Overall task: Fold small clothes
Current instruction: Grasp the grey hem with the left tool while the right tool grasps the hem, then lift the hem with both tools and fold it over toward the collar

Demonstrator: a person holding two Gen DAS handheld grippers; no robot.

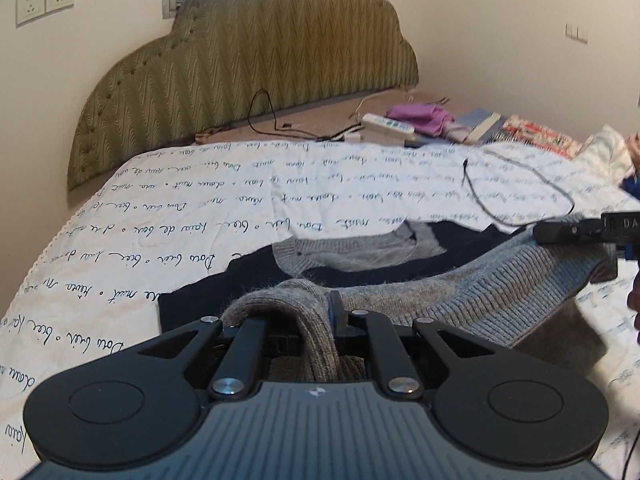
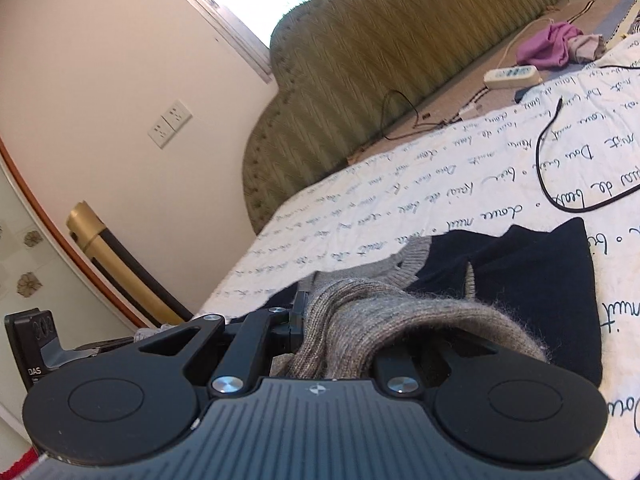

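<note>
On the far left wall hang two white wall sockets [image 1: 45,2], and beside them rises the scalloped green headboard [image 1: 248,64]. The white bedspread [image 1: 132,240] carries lines of looping dark script, with "nuit" and "bien" legible among blurrier words. Lying on it, the grey and navy sweater [image 1: 472,280] has its ribbed grey hem lifted toward both cameras. The left gripper [image 1: 316,320] has its fingers pressed onto a fold of that grey knit, and the right gripper [image 2: 340,320] likewise pinches a bunched grey fold. A black cable [image 1: 520,196] loops beyond, then a white power strip [image 1: 387,124] and purple cloth [image 1: 420,117]. The right tool's black body shows the letters "DA".
</note>
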